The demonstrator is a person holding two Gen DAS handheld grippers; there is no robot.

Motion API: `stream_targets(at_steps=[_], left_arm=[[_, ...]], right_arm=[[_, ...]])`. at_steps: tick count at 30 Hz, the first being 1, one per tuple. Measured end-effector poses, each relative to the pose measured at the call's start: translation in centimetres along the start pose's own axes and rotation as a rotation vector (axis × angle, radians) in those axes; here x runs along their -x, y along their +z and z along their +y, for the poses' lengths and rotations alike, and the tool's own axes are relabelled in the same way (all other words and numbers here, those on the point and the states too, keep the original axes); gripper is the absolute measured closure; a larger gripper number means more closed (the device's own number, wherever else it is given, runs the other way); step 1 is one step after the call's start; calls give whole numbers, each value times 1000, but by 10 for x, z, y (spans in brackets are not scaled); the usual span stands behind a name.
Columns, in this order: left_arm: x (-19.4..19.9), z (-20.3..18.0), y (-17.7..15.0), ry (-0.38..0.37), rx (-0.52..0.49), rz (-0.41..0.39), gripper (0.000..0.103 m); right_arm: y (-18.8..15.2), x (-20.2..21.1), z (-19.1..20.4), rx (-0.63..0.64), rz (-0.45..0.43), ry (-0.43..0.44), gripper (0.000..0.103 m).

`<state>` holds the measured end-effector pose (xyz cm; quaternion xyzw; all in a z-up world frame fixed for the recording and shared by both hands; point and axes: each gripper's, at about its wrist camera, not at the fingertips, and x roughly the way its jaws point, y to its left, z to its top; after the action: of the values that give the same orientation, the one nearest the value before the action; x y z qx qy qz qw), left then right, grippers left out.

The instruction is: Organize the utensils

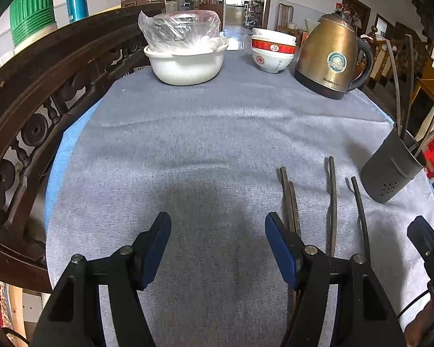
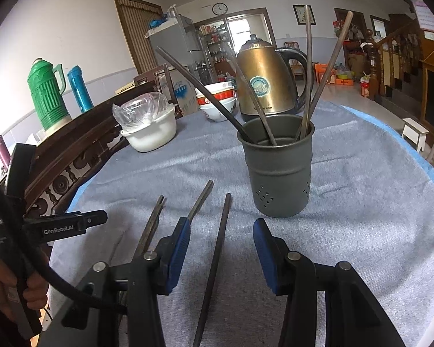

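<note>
We held both jaws released over the grey-clothed bench (image 1: pixel 217 133). Ahead of the left gripper (image 1: pixel 218 241) lay bare cloth as far as the white pot (image 1: pixel 185 63); a carved wooden rail (image 1: pixel 58 66) closed off its left side. Loose chopsticks (image 2: pixel 217 248) lay on the cloth, one between the right gripper's (image 2: pixel 220 253) jaws, untouched. Just beyond its right jaw stood the grey holder (image 2: pixel 277 167) with more chopsticks. Only the right view showed the cloth's open right edge.
</note>
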<state>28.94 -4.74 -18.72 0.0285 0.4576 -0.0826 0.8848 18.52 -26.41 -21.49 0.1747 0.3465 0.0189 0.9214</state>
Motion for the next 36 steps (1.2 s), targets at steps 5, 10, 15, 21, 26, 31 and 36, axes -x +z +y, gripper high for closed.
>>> stream_targets(at_steps=[5,10,15,21,26,31,36], left_arm=[[-3,-2,0,-7,-7,11,35],[-3,-3,0,-11,-6,17,35],[1,-4,-1,-12,-5,18,35],[10,-9,-1,-10,-18,9,35],[13,-15,-2,-10,-25,17,35],[10,-25,-4,-6,-42,40,35],[7,-36,-7,10,-64,56,35]], right_arm=[[-1,-4,-2,-8,13,-6,54],[-2,-4,-4,-11,16,-9,54],[-1,-1,-6,-23,11,-8,54],[0,5,-9,-29,-4,-1,54],[-3,11,-14,-40,-14,3,54],[-6,17,-30,-81,-23,10,54],[-11,19,-43,-111,-33,24,54]])
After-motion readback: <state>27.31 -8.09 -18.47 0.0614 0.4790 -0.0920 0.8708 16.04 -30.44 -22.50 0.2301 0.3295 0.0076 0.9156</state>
